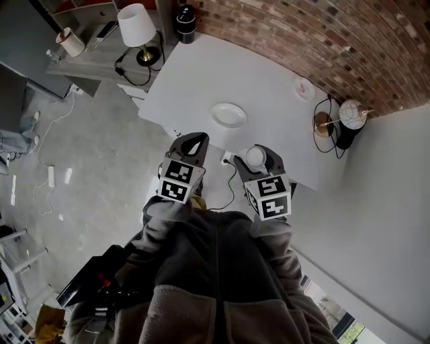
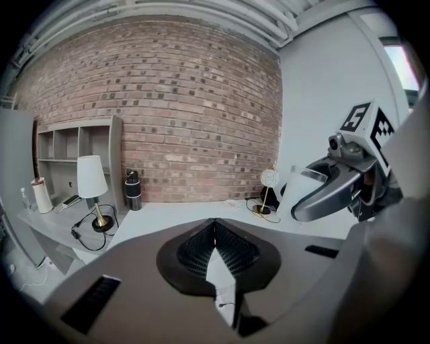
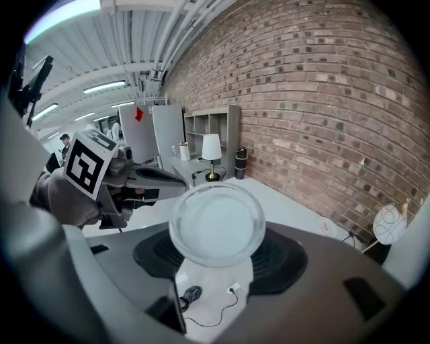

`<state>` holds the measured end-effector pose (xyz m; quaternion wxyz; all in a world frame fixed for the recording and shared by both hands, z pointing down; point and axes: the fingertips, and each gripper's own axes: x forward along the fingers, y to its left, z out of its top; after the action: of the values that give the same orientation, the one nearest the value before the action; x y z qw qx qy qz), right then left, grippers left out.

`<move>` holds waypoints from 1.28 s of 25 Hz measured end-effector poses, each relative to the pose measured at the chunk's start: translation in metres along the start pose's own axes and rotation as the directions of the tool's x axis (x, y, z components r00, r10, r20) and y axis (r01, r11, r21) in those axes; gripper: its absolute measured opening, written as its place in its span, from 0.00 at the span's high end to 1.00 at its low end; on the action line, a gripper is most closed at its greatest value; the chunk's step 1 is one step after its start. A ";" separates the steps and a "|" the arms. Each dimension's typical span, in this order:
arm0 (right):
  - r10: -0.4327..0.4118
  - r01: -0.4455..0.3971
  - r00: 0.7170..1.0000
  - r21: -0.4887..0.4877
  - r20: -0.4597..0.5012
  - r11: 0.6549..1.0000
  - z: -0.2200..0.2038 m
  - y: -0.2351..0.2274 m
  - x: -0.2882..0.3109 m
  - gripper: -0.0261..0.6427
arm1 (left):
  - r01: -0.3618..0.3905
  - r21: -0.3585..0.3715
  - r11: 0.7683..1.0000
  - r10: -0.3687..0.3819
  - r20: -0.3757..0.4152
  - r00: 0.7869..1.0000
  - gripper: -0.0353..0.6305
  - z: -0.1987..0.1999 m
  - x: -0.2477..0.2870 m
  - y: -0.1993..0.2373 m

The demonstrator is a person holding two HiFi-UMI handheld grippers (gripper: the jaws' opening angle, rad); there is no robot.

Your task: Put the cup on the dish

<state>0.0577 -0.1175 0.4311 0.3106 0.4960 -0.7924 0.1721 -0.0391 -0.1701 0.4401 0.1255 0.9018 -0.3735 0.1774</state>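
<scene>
Table: white top; we see it ahead of both sets of fingers.
Right gripper: fingers spread wide, pinching the cup.
Left gripper: fingertips pressed together, nothing between.
Dish: white, on the table, beyond the fingertips.
Cup: translucent, upright between the right fingers; we find it apart from the dish.

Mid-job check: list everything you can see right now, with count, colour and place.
table: 1, white, against brick wall
dish: 1, white, table's near side
cup: 1, translucent, between right jaws
small round item: 1, white-pink, table by wall
globe lamp: 1, white, table's right end
flask: 1, black, table's far left corner
table lamp: 1, white shade, side desk
side desk: 1, grey, left of table
left gripper: 1, grey, jaws shut, empty
right gripper: 1, grey, jaws on cup
</scene>
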 end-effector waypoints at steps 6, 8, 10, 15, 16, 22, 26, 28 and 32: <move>-0.022 0.022 0.999 0.017 -0.024 1.000 0.020 -0.012 0.030 0.58 | 0.028 0.004 1.000 -0.028 -0.030 0.999 0.94 0.006 0.026 0.029; -0.019 0.020 0.999 0.023 -0.037 1.000 0.021 -0.012 0.037 0.58 | 0.043 0.001 0.999 -0.043 -0.043 0.998 0.94 0.004 0.033 0.030; -0.015 0.016 0.999 0.029 -0.046 0.999 0.021 -0.014 0.044 0.58 | 0.054 -0.002 0.999 -0.054 -0.059 0.997 0.94 0.000 0.038 0.031; 0.010 -0.007 0.998 0.039 -0.065 0.999 0.017 -0.021 0.059 0.58 | 0.054 -0.019 0.998 -0.055 -0.102 0.993 0.94 -0.011 0.054 0.035; 0.018 -0.015 0.997 0.041 -0.071 0.999 0.014 -0.024 0.063 0.58 | 0.049 -0.020 0.999 -0.051 -0.107 0.993 0.94 -0.012 0.057 0.035; 0.071 -0.070 0.995 0.014 -0.075 0.997 0.004 -0.033 0.092 0.58 | -0.012 -0.009 1.000 0.011 -0.102 0.995 0.94 -0.013 0.072 0.051; 0.109 -0.110 0.992 -0.020 -0.069 0.994 -0.004 -0.040 0.117 0.58 | -0.061 0.007 0.998 0.061 -0.093 0.994 0.94 -0.019 0.084 0.062; 0.122 -0.124 0.990 -0.026 -0.068 0.992 -0.015 -0.044 0.129 0.58 | -0.072 0.003 0.997 0.072 -0.105 0.992 0.94 -0.029 0.093 0.062; 0.130 -0.132 0.989 -0.017 -0.066 0.991 -0.030 -0.056 0.153 0.58 | -0.087 -0.034 0.996 0.082 -0.134 0.988 0.94 -0.047 0.111 0.063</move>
<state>0.0694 -0.2297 0.5529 0.3295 0.4335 -0.8147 0.1995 -0.0218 -0.2666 0.5350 0.1601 0.8688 -0.4058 0.2344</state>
